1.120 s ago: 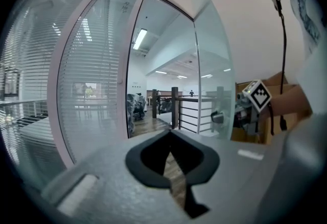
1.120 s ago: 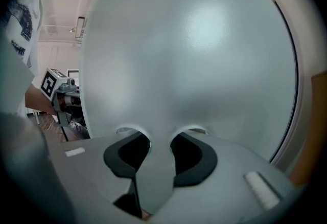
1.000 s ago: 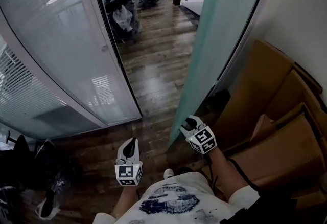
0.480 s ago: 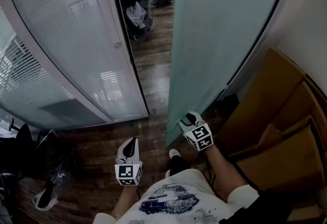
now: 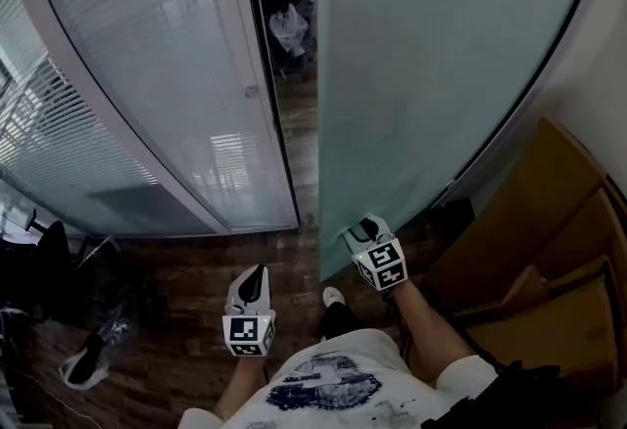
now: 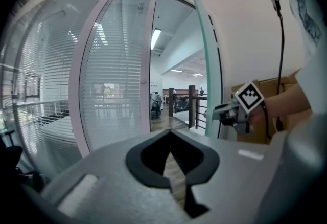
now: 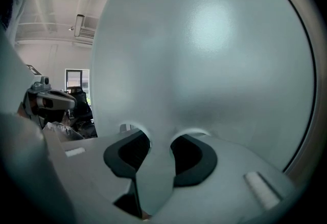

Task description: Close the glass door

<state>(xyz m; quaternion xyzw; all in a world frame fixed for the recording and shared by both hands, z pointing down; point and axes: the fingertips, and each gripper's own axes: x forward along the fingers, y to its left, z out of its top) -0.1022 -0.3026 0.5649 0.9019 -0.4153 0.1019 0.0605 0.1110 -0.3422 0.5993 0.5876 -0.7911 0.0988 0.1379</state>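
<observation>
- Left gripper (image 5: pixel 255 273): held low in front of the torso, pointing forward and slightly downward. Jaws closed tip to tip. Its marker cube (image 5: pixel 248 334) sits at the rear, nearest the body.
- Left forearm (image 5: pixel 243 386): bare, tucked close in.
- Right gripper (image 5: pixel 365 229): further forward, angled a little inward. Jaws parted.
- Right forearm (image 5: pixel 431 329): bare, reaching forward from the elbow.

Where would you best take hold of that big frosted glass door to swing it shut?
Probably take the frosted glass door at its free vertical edge, farthest from the side fixed by the wall, coming from the face nearest the person. The pane is flat and smooth, with no handle in view, so only that thin edge offers a pinch. Otherwise push flat beside it, where the right gripper rests, jaws apart.
</observation>
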